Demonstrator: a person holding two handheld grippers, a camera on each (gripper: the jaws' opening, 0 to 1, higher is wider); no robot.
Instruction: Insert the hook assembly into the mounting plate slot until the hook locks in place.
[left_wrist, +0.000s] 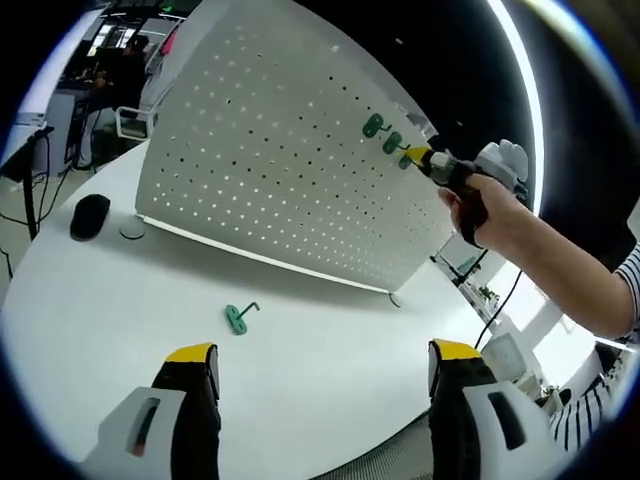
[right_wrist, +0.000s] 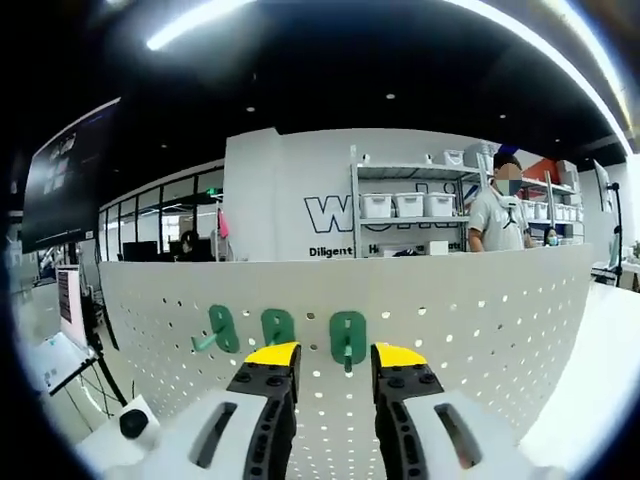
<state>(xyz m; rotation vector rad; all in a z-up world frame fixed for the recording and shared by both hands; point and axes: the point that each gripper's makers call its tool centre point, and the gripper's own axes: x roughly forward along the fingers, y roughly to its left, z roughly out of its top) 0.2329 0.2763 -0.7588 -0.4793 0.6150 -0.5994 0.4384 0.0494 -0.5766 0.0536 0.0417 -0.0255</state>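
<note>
Left gripper (left_wrist: 325, 365) low, jaws wide apart, holding nothing, right gripper (right_wrist: 334, 358) up high, yellow tips a little apart, hand (left_wrist: 478, 205) wrapped around it, arm stretched out

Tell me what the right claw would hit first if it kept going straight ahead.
Probably the green hook on the pegboard, which sits right between the right claw's tips. Whether they already touch it, I can't tell.

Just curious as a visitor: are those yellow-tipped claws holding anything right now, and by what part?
Left gripper: open, holding nothing. Right gripper: at a green hook on the pegboard; a grip cannot be told.
</note>
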